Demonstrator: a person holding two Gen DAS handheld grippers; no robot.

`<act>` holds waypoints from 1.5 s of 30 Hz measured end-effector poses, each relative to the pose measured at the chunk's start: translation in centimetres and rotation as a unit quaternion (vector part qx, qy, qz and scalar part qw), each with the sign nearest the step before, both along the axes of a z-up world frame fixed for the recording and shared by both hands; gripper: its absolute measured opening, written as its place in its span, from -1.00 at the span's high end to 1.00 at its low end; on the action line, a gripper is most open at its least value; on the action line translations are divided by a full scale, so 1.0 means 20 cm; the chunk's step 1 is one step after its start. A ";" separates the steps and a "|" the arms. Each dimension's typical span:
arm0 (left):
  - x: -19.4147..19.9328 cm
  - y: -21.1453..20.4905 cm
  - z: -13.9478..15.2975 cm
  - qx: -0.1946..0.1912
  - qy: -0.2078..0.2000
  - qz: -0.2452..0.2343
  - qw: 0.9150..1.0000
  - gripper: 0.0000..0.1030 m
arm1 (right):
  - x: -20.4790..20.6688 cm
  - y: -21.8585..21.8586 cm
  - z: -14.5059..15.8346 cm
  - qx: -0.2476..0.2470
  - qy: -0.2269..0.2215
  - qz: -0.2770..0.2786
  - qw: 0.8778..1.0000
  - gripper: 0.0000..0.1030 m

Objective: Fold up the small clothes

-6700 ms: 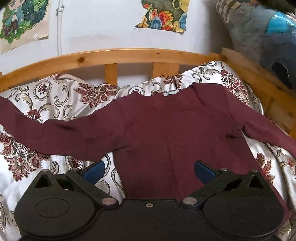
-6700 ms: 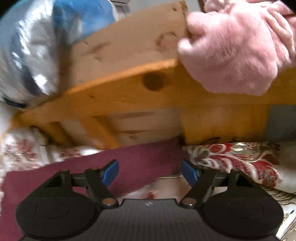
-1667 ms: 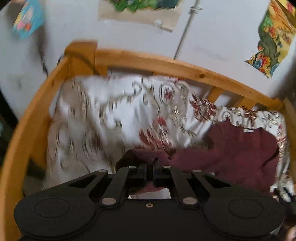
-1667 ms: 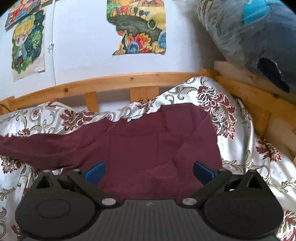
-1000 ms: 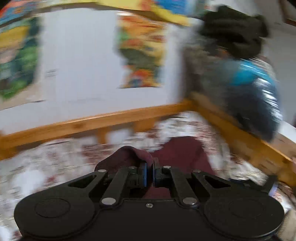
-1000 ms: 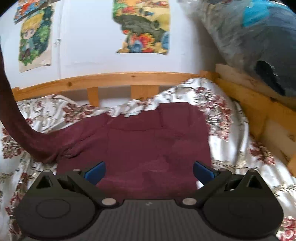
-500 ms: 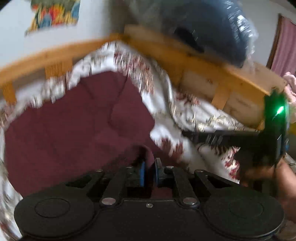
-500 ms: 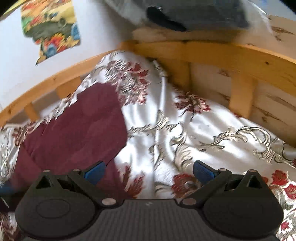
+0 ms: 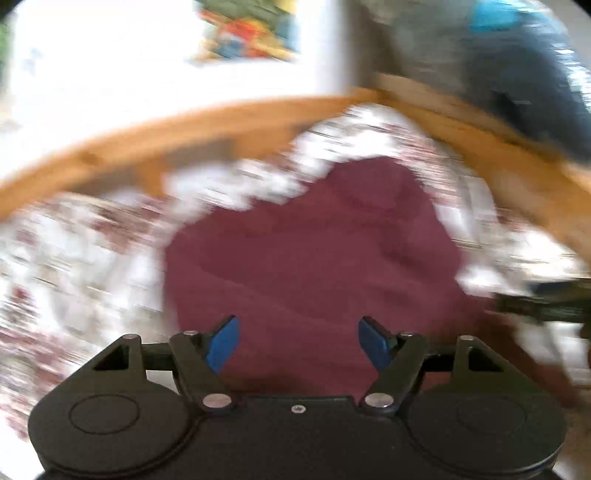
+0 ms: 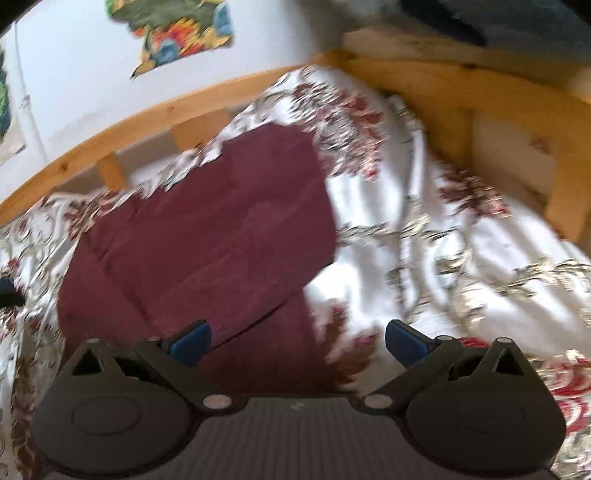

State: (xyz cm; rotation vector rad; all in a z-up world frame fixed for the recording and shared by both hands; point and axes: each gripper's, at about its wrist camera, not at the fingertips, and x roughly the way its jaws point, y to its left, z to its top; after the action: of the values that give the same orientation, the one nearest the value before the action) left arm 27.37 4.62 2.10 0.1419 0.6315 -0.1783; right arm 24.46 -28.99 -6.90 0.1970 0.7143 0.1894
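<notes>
Maroon top (image 10: 207, 236) lies folded, sleeves layered over (blurred), both tongs (image 9: 299, 341) (image 10: 295, 341) spread, empty

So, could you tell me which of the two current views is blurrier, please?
Left wrist view: heavy motion smear over the bedspread and bed rail, only the left gripper sharp. Right wrist view: milder blur, the maroon garment and its folds readable.

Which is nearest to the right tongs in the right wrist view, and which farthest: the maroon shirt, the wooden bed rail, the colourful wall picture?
1. Maroon shirt: just ahead of the right tongs, on the left side.
2. Wooden bed rail: behind the shirt, at the bed's edge.
3. Colourful wall picture: above the rail, upper left.
</notes>
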 end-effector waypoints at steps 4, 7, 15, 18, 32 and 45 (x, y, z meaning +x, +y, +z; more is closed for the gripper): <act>0.15 0.22 -0.11 0.047 -0.012 0.062 0.997 -0.07 | 0.01 0.06 -0.02 0.001 0.007 0.018 1.000 -1.00; 0.23 0.35 -0.18 -0.005 0.002 0.054 0.999 -0.06 | 0.02 0.09 -0.04 0.000 0.007 0.024 1.000 -1.00; 0.45 0.36 -0.37 -0.038 0.047 0.047 0.997 -0.06 | 0.03 0.15 -0.05 0.002 0.001 0.042 0.999 -1.00; 0.47 0.38 -0.41 -0.050 0.067 0.051 0.995 0.75 | 0.03 0.17 -0.04 0.002 -0.006 0.049 0.999 -1.00; 0.45 0.60 -0.41 -0.116 0.072 0.157 0.978 0.78 | 0.04 0.31 -0.11 -0.059 0.022 0.088 0.994 -1.00; 0.42 0.54 -0.47 -0.035 0.075 0.191 0.978 -0.23 | -0.05 0.50 -0.26 -0.237 0.031 0.149 0.960 -1.00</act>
State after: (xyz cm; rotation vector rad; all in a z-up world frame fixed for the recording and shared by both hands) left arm 35.81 15.45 -7.30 -0.0623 0.7897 0.1620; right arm 23.54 -18.91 -12.19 -0.3665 0.8303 0.2938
